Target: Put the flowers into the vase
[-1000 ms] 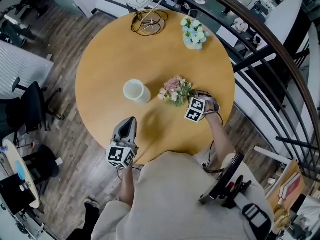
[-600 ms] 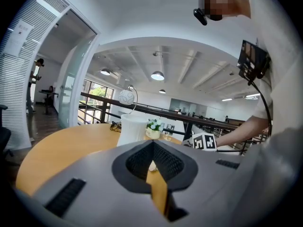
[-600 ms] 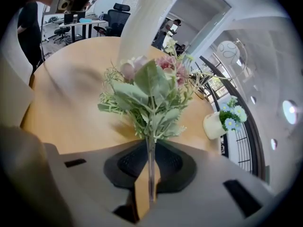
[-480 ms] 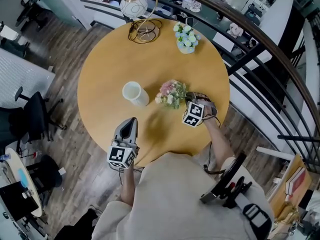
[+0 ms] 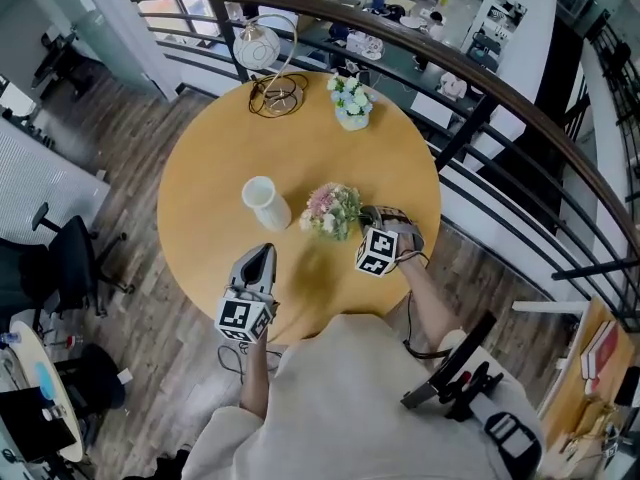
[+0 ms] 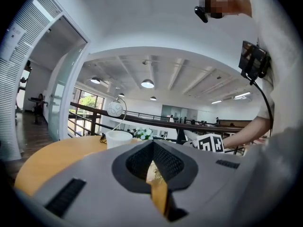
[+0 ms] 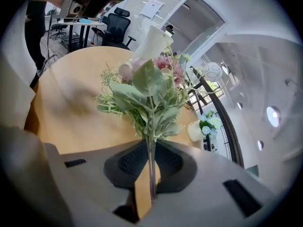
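Pink-and-cream artificial flower bunch (image 5: 328, 211) with grey-green leaves is hanging over the round tan wooden table (image 5: 205, 158), a bit toward 4 o'clock from its centre. The right gripper (image 5: 354, 226) is clamping it narrow on the thin green stem. The right gripper view is showing what the head view is not: the stem running straight down between the dark pads (image 7: 127, 163), with blooms and leaves fanning out above. Head view is showing only a clump of blooms from the top.

White cylindrical ceramic vase (image 5: 264, 201) is standing upright at 9 o'clock of the bunch, near but apart, mouth open. In the left gripper view the vase (image 6: 118, 138) is showing side-on over the jaw tops. The left gripper (image 5: 262, 255) is hovering at the table's 6 o'clock edge, jaws closed together and holding nothing.

Small pot of blue-and-white flowers (image 5: 350, 103) is sitting at the table's 12 o'clock edge, and a white globe lamp on a gold wire stand (image 5: 257, 47) at 11 o'clock. A black railing (image 5: 520, 118) is curving past on the far side.
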A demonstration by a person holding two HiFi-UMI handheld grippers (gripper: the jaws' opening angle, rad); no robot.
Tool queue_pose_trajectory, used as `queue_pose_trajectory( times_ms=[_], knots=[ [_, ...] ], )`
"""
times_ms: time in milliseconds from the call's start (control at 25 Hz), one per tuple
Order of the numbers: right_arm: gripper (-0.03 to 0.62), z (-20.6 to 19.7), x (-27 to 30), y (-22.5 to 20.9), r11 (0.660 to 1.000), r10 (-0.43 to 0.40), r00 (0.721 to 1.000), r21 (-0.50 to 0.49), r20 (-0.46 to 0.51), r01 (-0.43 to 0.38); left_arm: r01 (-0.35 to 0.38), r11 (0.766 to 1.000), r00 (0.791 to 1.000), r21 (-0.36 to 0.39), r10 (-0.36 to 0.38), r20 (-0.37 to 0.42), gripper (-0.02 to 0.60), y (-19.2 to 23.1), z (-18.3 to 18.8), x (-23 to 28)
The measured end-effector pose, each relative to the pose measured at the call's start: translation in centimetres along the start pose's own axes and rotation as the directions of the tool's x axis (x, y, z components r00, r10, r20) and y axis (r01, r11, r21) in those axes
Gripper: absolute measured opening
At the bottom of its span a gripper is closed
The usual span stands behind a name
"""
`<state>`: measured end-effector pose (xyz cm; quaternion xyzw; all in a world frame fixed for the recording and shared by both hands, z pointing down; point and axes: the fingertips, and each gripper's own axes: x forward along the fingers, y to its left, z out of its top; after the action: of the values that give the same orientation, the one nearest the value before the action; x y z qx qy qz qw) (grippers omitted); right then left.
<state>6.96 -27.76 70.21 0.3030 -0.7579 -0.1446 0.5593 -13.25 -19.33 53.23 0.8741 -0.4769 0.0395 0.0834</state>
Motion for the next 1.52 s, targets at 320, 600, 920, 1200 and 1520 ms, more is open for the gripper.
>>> queue_pose_trajectory(
  times_ms=[320, 600, 920, 1200, 1520],
  knots=[
    [0.055, 2.0, -3.2, -3.5, 0.947, -0.065, 0.987, 0.320, 0.148, 0.014, 0.024, 0.999, 0.999, 0.024, -0.025, 0.043, 0.006, -0.5, 1.7, 0.3],
    [0.055, 5.8, -8.3, -9.1, 0.641, -0.198, 0.861, 0.727, 0.469, -0.249, 0.023, 0.999, 0.998, 0.024, -0.024, 0.055, 0.006, -0.5, 2.1, -0.4],
    [0.057, 11.2, -15.0, -14.7, 0.427, -0.390, 0.550, 0.674, 0.739, -0.603, -0.021, 1.000, 0.998, 0.019, 0.020, 0.066, 0.006, 0.8, 2.4, -1.7],
    [0.057, 13.4, -15.8, -15.4, 0.447, -0.382, 0.487, 0.618, 0.785, -0.647, -0.066, 0.998, 0.996, 0.005, 0.066, 0.062, 0.006, 1.3, 2.0, -2.9],
    [0.057, 21.6, -18.6, -17.9, 0.604, -0.325, 0.366, 0.489, 0.872, -0.629, -0.145, 0.989, 0.988, -0.007, 0.146, 0.059, 0.006, 2.9, 1.9, -5.8]
  ],
)
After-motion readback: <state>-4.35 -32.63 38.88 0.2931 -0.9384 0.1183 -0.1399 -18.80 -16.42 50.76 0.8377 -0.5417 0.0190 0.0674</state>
